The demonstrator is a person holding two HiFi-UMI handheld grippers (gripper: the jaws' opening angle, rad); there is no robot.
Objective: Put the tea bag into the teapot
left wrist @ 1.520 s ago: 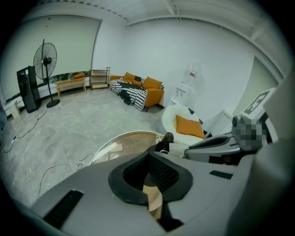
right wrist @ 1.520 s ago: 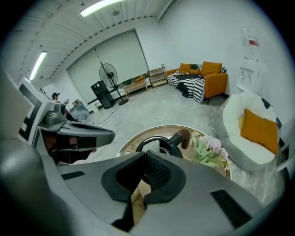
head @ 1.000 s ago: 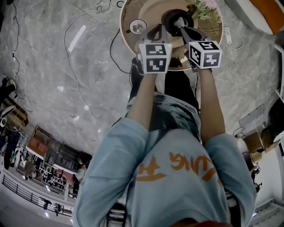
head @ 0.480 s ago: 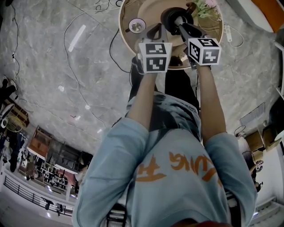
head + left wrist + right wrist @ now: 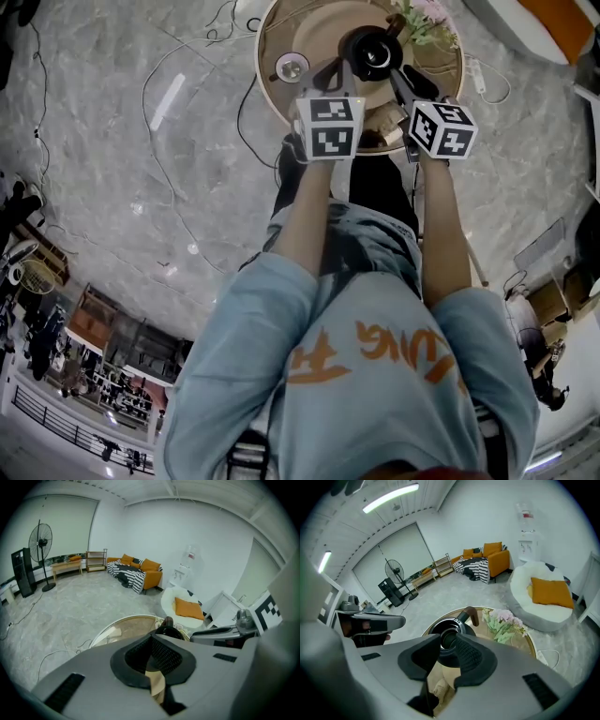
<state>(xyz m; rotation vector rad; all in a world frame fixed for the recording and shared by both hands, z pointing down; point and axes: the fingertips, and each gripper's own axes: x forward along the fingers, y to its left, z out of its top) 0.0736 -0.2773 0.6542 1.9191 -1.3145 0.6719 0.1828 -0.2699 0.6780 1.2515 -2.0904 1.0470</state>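
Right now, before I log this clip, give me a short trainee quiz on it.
1. True or false: the left hand-held gripper stands wide open.
2. What stands beside the teapot on the table? A flowers; B a kettle; C a book.
3. Is the teapot's mouth covered?
Key: 1 false, it is shut on a tan strip; 2 A; 3 no, it is uncovered.

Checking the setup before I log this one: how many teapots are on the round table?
1. The black teapot stands open near the middle of the round table, beside the flowers. Part of the tabletop is covered from view, so another could be hidden.
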